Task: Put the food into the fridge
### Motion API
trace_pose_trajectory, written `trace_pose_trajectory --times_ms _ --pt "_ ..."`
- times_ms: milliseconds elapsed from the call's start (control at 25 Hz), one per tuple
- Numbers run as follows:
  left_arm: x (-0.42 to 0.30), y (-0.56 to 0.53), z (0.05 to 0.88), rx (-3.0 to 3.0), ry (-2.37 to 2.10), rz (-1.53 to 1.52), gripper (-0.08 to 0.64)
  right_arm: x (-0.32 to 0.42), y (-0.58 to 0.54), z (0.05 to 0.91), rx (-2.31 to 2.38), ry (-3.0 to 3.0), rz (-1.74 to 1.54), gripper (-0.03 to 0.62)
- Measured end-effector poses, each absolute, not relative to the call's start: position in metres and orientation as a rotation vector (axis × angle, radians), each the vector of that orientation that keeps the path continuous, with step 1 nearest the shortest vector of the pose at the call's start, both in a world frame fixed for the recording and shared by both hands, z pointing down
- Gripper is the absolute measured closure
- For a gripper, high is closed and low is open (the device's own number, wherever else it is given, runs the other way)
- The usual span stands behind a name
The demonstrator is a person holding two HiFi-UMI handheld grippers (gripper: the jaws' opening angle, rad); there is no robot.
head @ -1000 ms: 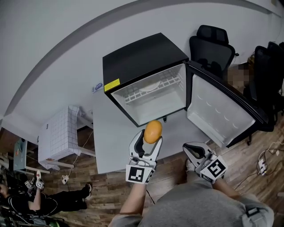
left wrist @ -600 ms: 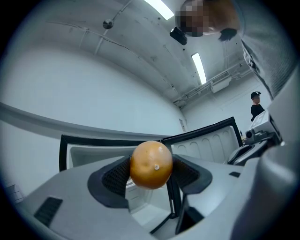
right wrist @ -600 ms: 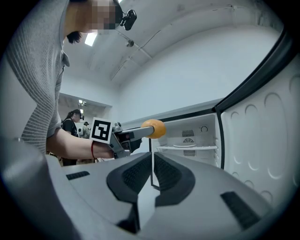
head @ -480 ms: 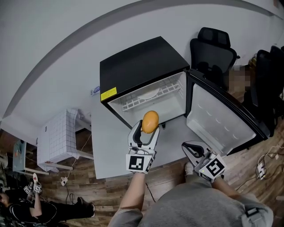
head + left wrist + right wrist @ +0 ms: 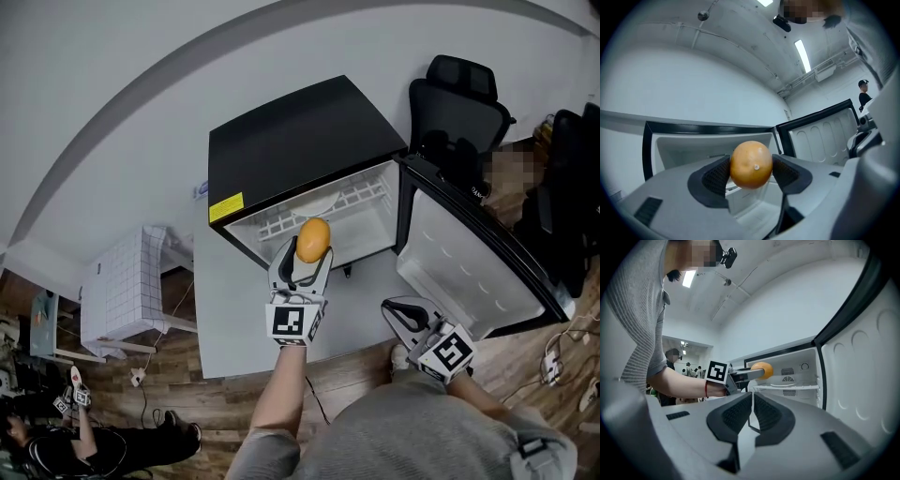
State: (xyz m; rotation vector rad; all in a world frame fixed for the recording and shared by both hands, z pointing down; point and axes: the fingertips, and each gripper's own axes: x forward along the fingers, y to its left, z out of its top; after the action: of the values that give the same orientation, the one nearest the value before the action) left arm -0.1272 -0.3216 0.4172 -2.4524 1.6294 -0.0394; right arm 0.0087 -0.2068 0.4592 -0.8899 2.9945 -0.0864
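Note:
An orange (image 5: 312, 239) is clamped between the pads of my left gripper (image 5: 310, 251), which is shut on it. The fruit hangs right at the mouth of the black mini fridge (image 5: 300, 141), in front of its white wire shelf (image 5: 349, 199). In the left gripper view the orange (image 5: 751, 165) fills the gap between the jaws, with the fridge's white interior (image 5: 689, 150) behind it. My right gripper (image 5: 388, 307) hangs low beside the open door (image 5: 469, 262), shut with nothing in it. From the right gripper view the orange (image 5: 762, 370) shows at the fridge opening.
The fridge stands on a pale grey platform (image 5: 234, 309) over a wooden floor. Its door swings out to the right. Black office chairs (image 5: 459, 103) stand behind it. A white tiled box (image 5: 127, 281) sits at the left. A white dish (image 5: 786, 385) lies on the shelf.
My left gripper has carried the orange forward and up, from in front of the fridge to its opening. The right gripper has barely moved.

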Motion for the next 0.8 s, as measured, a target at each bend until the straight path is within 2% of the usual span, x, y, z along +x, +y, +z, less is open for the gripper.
trace_pose_trajectory --times_ms 800 --pt "-0.14 -0.416 0.438 -2.371 1.73 -0.305 0.267 0.005 -0.248 0.469 -0.818 3.03 -0.14 0.578"
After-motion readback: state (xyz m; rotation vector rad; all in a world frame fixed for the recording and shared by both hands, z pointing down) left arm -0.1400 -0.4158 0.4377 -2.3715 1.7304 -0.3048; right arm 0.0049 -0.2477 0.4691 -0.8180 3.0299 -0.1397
